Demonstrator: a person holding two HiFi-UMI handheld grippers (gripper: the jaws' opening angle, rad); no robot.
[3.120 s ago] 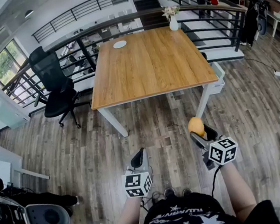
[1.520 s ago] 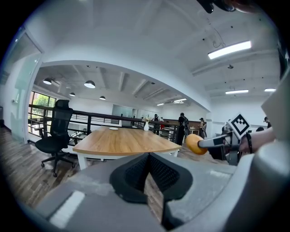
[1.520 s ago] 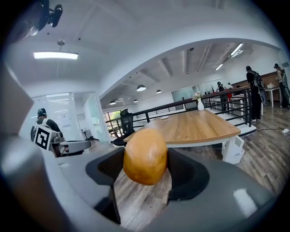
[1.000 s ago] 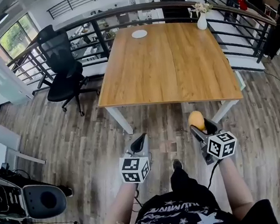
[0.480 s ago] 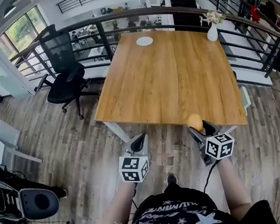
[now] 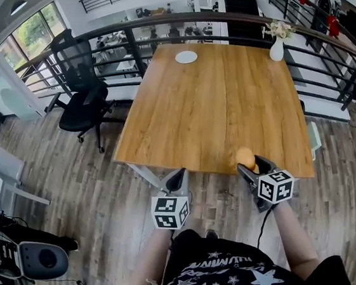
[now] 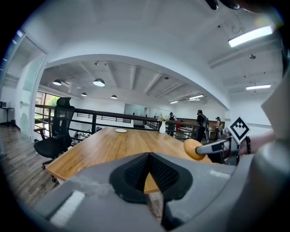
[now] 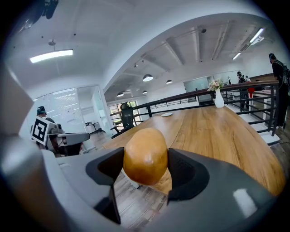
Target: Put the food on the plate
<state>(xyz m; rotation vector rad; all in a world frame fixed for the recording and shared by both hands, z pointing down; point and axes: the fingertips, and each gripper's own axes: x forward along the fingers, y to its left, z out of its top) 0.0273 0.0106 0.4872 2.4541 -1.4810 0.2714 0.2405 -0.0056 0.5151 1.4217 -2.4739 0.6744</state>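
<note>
Here, food (image 8: 146, 154) clamped between right tongs (image 8: 145, 170), plate (image 6: 186, 56) far

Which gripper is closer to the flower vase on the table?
Right. The right gripper, gripping the food, is at the near edge of the table, toward the vase; the left gripper is farther left.
</note>
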